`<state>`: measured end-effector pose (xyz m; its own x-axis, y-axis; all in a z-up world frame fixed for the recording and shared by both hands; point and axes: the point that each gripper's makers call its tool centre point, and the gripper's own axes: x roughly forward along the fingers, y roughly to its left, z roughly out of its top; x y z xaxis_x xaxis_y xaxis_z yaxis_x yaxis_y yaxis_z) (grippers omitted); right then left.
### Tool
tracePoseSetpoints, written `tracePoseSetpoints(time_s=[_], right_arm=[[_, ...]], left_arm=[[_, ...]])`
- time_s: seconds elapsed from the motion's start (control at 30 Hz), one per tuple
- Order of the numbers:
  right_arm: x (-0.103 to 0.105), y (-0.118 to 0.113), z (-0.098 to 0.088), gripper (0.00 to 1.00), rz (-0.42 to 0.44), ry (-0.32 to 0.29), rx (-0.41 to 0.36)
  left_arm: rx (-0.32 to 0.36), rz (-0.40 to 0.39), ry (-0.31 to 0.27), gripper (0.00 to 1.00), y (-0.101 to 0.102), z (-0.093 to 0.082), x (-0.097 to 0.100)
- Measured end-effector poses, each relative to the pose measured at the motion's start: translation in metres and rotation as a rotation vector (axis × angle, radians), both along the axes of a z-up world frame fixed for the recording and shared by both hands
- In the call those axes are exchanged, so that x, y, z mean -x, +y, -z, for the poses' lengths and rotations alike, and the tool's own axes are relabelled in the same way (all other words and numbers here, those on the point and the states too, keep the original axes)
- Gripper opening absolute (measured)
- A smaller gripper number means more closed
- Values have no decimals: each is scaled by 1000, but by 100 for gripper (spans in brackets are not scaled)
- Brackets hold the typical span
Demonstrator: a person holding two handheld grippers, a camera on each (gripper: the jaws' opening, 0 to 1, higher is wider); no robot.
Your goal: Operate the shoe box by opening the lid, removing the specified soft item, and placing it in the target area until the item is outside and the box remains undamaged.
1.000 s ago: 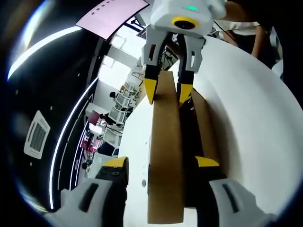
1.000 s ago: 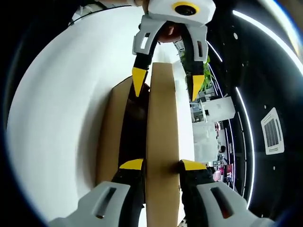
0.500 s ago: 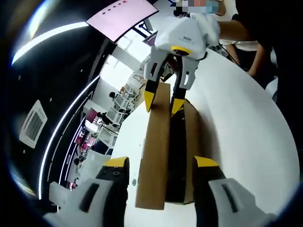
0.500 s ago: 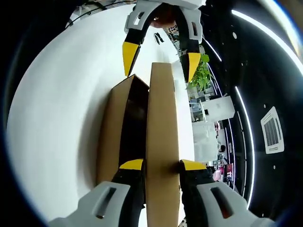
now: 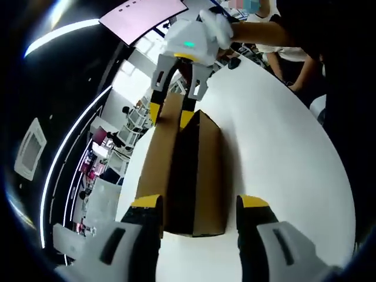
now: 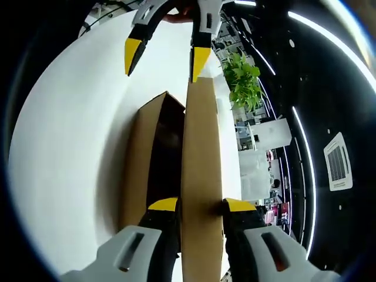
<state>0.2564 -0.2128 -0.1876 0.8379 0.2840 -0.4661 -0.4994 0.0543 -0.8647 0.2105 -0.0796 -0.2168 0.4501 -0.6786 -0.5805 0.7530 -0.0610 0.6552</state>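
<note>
A brown cardboard shoe box [image 5: 205,170] lies on the white table [image 5: 282,153]. Its lid [image 5: 155,161] stands up on edge along one long side. My right gripper [image 5: 170,114] is shut on the far end of the lid. In the right gripper view its jaws [image 6: 200,204] clamp the lid [image 6: 201,153], with the box wall [image 6: 138,170] to the left. My left gripper [image 5: 200,202] is open, short of the box's near end. It hangs open [image 6: 167,59] beyond the box in the right gripper view. The box inside [image 6: 167,153] is dark; its contents are hidden.
A person in dark clothes stands at the table's far side, a white-gloved hand [image 5: 217,26] on the right gripper. The table edge runs beside the lid, with an office beyond. A green plant [image 6: 244,82] stands past that edge.
My left gripper has drawn back from around the lid's end and now sits clear of the box. The right gripper keeps its hold on the lid.
</note>
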Motion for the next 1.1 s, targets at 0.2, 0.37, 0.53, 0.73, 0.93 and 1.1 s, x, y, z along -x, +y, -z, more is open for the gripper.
tracePoseSetpoints(time_s=[0.2,0.37,0.53,0.73,0.93,1.1], right_arm=[[0,-1,0,28,3,1,1],[-1,-2,0,28,5,1,0],[-1,-2,1,28,5,0,5],[-1,-2,0,28,7,1,6],[-1,0,2,28,8,4,14],[-3,0,-1,28,23,5,11]], left_arm=[[-21,-17,19,51,3,19,-11],[-84,-48,-4,49,10,39,-26],[-93,-55,-3,48,6,45,-33],[-137,-72,-12,41,4,56,-43],[-149,-79,-33,34,6,58,-50],[-225,-99,-137,28,14,60,-57]])
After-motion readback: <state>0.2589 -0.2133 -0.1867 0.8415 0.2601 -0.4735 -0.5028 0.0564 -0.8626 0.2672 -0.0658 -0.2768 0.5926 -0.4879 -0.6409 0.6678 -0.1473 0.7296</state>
